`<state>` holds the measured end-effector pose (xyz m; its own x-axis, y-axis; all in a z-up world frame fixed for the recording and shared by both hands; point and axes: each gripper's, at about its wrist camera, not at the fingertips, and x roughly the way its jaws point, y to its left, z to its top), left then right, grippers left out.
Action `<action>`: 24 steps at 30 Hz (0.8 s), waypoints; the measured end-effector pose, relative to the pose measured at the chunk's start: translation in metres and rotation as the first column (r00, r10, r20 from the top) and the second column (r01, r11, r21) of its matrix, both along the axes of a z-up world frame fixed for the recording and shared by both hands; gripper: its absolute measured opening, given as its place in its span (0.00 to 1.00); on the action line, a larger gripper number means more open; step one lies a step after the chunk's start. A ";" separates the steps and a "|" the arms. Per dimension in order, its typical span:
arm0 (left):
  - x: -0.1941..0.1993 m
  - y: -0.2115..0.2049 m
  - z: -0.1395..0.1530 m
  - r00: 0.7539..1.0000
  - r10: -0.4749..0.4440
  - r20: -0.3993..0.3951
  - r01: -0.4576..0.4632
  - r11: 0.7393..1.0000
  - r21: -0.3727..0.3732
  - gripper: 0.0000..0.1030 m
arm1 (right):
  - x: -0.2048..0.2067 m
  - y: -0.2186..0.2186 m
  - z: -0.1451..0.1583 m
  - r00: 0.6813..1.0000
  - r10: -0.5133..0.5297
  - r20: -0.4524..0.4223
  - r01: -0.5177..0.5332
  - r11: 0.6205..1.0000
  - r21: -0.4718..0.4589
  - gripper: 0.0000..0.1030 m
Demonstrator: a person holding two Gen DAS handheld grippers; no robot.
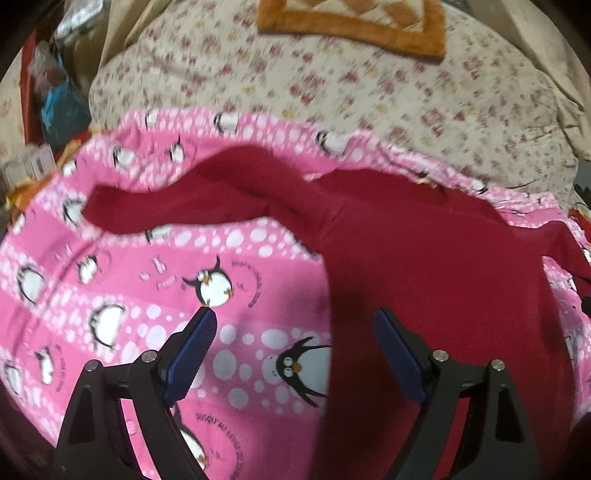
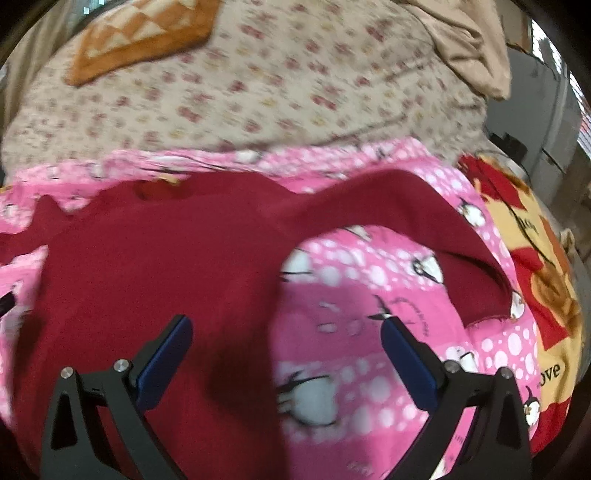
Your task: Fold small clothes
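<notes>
A red garment [image 1: 424, 258] lay spread on a pink penguin sheet [image 1: 129, 277], ahead of and beneath both grippers; left gripper [image 1: 293, 319] and right gripper [image 2: 284, 326] hung released, jaws wide, grasping nothing.

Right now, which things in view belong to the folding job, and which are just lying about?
Part of the job:
red top, spread flat
pink penguin sheet under it
left gripper, open
right gripper, open

Lying about:
flowered cover
orange-edged cushion
red and yellow blanket
</notes>
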<state>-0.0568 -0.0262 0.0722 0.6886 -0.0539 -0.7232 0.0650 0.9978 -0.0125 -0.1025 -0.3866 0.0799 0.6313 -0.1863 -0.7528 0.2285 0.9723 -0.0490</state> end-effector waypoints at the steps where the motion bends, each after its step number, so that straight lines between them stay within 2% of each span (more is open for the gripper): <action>1: -0.002 -0.002 0.006 1.000 0.001 0.013 -0.001 1.000 0.004 0.68 | -0.003 0.011 0.009 1.000 0.016 0.017 -0.016 1.000 -0.002 1.00; 6: -0.016 -0.001 0.039 0.998 -0.004 0.063 0.008 0.998 -0.062 0.68 | -0.010 0.052 0.031 0.994 0.088 0.067 -0.086 0.996 -0.039 1.00; 12: -0.029 -0.007 0.063 0.993 -0.013 0.118 0.020 0.998 -0.059 0.68 | -0.012 0.086 0.046 0.986 0.130 0.103 -0.123 0.990 -0.071 1.00; 17: -0.028 -0.013 0.064 0.993 -0.013 0.121 0.021 0.998 -0.061 0.68 | -0.008 0.091 0.051 0.985 0.123 0.121 -0.115 0.991 -0.070 1.00; 24: -0.018 -0.020 0.048 0.995 -0.016 0.097 0.020 0.999 -0.045 0.68 | 0.011 0.094 0.044 0.988 0.112 0.106 -0.107 0.993 -0.049 1.00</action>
<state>-0.0746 -0.0461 0.1205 0.7537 -0.0986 -0.6498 0.0859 0.9950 -0.0513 -0.0915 -0.2931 0.1234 0.7273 -0.1428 -0.6712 0.1274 0.9892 -0.0724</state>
